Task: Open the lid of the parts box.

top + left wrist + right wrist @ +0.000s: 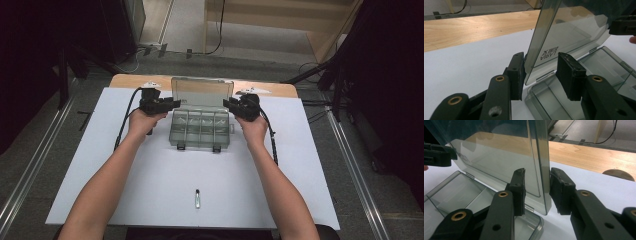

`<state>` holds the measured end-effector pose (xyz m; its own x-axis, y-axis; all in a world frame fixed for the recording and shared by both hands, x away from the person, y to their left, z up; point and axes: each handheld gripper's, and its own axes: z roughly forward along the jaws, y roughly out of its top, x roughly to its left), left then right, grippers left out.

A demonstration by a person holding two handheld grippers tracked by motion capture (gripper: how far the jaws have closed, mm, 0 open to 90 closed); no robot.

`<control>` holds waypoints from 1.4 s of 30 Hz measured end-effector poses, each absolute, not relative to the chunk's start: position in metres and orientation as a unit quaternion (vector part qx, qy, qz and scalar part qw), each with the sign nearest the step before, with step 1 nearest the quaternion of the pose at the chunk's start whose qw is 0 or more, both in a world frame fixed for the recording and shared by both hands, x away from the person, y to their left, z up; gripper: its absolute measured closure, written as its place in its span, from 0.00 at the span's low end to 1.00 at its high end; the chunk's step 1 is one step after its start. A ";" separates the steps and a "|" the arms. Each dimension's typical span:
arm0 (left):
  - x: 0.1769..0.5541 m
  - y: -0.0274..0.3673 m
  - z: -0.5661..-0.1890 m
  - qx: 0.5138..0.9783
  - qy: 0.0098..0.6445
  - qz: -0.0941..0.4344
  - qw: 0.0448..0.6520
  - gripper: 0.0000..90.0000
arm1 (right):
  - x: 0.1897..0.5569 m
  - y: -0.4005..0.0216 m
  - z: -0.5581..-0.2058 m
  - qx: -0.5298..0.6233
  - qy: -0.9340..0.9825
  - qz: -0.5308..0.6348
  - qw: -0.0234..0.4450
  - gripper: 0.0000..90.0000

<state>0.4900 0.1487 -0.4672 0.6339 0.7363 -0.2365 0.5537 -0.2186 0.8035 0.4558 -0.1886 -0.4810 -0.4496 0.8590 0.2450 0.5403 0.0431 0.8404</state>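
The clear plastic box (201, 127) sits at upper centre of the high view, its lid (564, 37) upright. The lid's mirrored print is unreadable. The left gripper (541, 72) and right gripper (537, 190) each straddle a lid edge, jaws spread.

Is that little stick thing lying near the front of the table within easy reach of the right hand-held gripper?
Probably yes. The right hand-held gripper straddles the box lid, but bare white table lies between it and the small stick; it must draw back first.

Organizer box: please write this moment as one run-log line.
organizer box: open, lid upright | left gripper: fingers astride lid edge | right gripper: same, opposite edge
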 end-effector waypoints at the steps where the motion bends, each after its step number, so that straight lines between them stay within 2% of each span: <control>1: 0.490 0.148 -0.467 0.775 0.416 0.101 0.464 0.64 | 0.456 -0.188 -0.481 0.498 0.703 0.480 0.167 0.75; 9: 0.491 0.149 -0.467 0.773 0.422 0.094 0.465 0.64 | 0.460 -0.187 -0.483 0.504 0.699 0.478 0.168 0.76; 31: 0.492 0.136 -0.477 0.767 0.432 0.133 0.455 0.64 | 0.463 -0.183 -0.493 0.515 0.698 0.465 0.175 0.74; 42: 0.495 0.135 -0.485 0.758 0.442 0.136 0.461 0.64 | 0.465 -0.179 -0.499 0.517 0.708 0.446 0.180 0.74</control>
<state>0.4949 0.1347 -0.4847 0.5720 0.7954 -0.2003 0.5439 -0.1850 0.8185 0.4648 -0.1795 -0.4987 -0.4000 0.8928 0.2072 0.5714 0.0662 0.8180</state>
